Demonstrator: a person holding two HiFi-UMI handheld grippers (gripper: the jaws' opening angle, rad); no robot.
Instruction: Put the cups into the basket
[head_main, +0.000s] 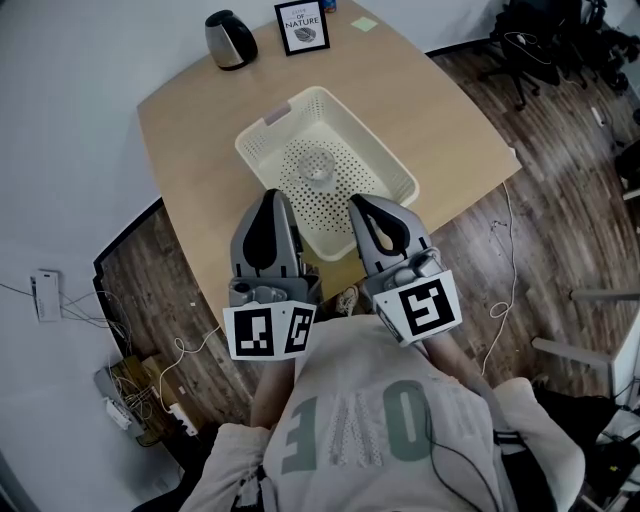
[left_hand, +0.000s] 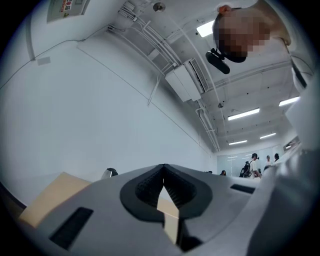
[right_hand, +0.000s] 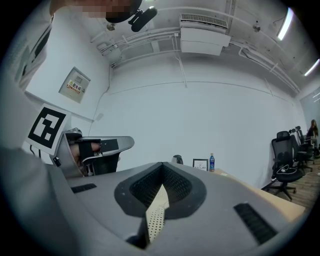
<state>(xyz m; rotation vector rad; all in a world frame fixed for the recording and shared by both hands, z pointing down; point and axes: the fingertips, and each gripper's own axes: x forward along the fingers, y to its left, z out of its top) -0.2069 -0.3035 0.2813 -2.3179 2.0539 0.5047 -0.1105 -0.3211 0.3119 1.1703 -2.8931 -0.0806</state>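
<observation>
Cream perforated basket (head_main: 372, 142) | clear round cup (head_main: 318, 167) inside | left hand-held gripper (head_main: 272, 194), right hand-held gripper (head_main: 358, 201): jaws together, empty

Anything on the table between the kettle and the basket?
No. The head view shows only bare tabletop between kettle and basket. The picture frame stands beside the kettle, not between.

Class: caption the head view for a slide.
Both shut, left hand-held gripper and right hand-held gripper face a basket holding one clear cup.
</observation>
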